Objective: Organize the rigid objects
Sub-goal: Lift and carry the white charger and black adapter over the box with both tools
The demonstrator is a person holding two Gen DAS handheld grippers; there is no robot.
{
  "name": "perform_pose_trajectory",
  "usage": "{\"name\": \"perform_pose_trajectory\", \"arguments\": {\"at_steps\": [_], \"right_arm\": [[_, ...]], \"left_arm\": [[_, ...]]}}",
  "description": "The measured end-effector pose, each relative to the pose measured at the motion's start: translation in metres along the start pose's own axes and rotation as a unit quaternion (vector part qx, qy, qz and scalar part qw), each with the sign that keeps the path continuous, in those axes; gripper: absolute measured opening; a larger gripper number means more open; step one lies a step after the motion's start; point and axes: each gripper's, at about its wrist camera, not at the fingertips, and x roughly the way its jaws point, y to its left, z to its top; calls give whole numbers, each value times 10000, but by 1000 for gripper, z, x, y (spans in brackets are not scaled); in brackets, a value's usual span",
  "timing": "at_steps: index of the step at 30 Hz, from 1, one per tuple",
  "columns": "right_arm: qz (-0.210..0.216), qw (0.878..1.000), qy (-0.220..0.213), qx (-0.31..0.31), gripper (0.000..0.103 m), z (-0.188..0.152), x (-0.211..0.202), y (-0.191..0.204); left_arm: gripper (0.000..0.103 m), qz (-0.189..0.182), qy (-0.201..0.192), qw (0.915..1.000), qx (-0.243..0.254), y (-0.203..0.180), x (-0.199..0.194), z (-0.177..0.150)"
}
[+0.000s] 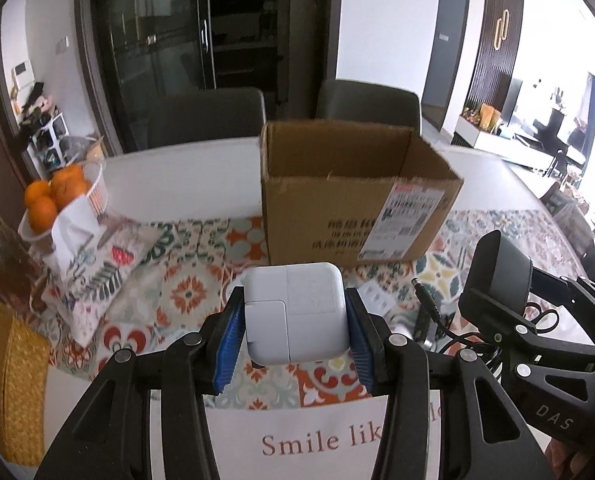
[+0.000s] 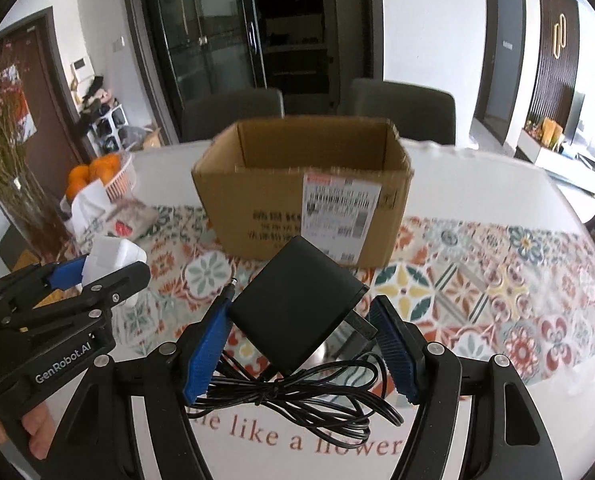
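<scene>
Right wrist view: right tongs [image 2: 301,340] clamp the black adapter [image 2: 297,304] skewed, its cable [image 2: 297,394] dangling below; the cable could snag the box [image 2: 297,216] rim ahead. Left tongs [image 1: 295,334] squeeze the white charger [image 1: 295,312] squarely, clear of the counter [image 1: 185,180]; slip looks unlikely.

I see 3 things: a white, rounded-square plastic charger [image 1: 293,312] held upright above the patterned cloth; a black square power adapter [image 2: 297,304], tilted on a corner, its bundled black cord [image 2: 297,396] hanging below; and beyond both, an open brown cardboard box [image 2: 305,204] with a shipping label.
</scene>
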Motion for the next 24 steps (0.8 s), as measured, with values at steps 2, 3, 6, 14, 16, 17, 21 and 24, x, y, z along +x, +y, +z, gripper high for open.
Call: {"name": "perform_pose_trajectory", "arguments": {"at_steps": [2, 3, 6, 14, 16, 17, 21, 24], "right_arm": [[-8, 9999, -101, 1, 71, 8, -4, -2], [-12, 9999, -158, 0, 71, 11, -6, -2], [-23, 9996, -296, -2, 71, 20, -11, -4], [-63, 9980, -628, 31, 71, 49, -15, -9], [-88, 9974, -717, 33, 71, 58, -15, -11], [-105, 9970, -768, 33, 71, 62, -15, -11], [-165, 9956, -923, 4, 71, 77, -15, -14], [-188, 9948, -997, 19, 71, 91, -11, -18]], "left_arm": [[47, -46, -72, 10000, 33, -2, -2, 7], [47, -70, -102, 9999, 46, -3, -3, 11], [47, -169, -181, 9997, 71, -3, -4, 24], [47, -189, -468, 9984, 253, -8, -3, 56], [47, -184, -545, 9979, 292, -8, -2, 64], [47, -187, -597, 9975, 318, -9, -1, 70], [47, -225, -694, 9967, 369, -11, 4, 88], [47, -296, -703, 9963, 388, -11, 10, 101]]}}
